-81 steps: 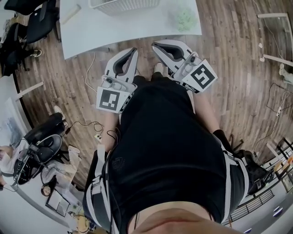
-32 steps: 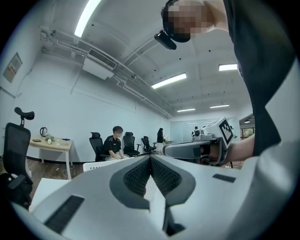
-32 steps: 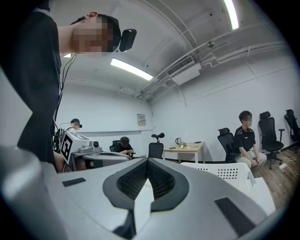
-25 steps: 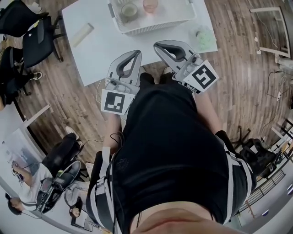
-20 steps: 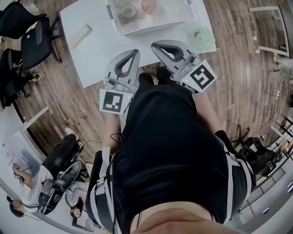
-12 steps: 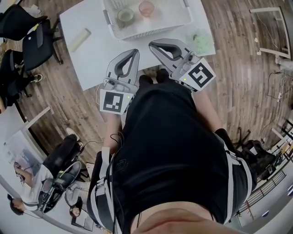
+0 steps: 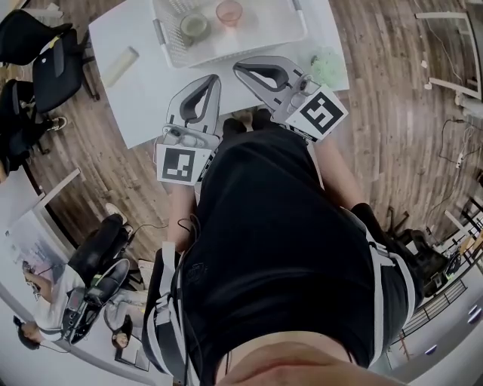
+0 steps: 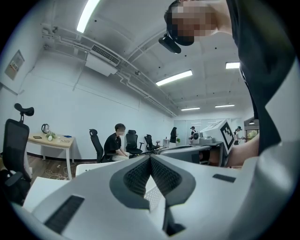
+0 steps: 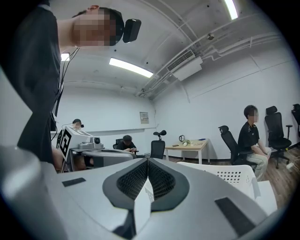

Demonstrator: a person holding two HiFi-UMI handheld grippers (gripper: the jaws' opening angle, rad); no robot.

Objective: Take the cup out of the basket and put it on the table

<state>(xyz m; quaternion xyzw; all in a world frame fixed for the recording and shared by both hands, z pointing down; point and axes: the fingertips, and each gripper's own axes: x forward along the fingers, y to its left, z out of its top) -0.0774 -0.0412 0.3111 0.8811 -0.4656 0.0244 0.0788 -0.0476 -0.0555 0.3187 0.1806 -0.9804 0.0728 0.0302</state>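
Evidently nothing done: pink cup [image 7: 229, 13] inside basket [image 7: 253, 47] at 12 o'clock on surface [image 7: 143, 90]; left claw [image 7: 207, 81], right claw [image 7: 243, 68] both closed, empty.

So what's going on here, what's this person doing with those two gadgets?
A person stands at a white table with a two-jaw gripper in each hand. The left gripper and the right gripper are both shut and empty, held just short of a white basket on the table. A pink cup and a pale cup sit inside the basket, and neither is gripped.
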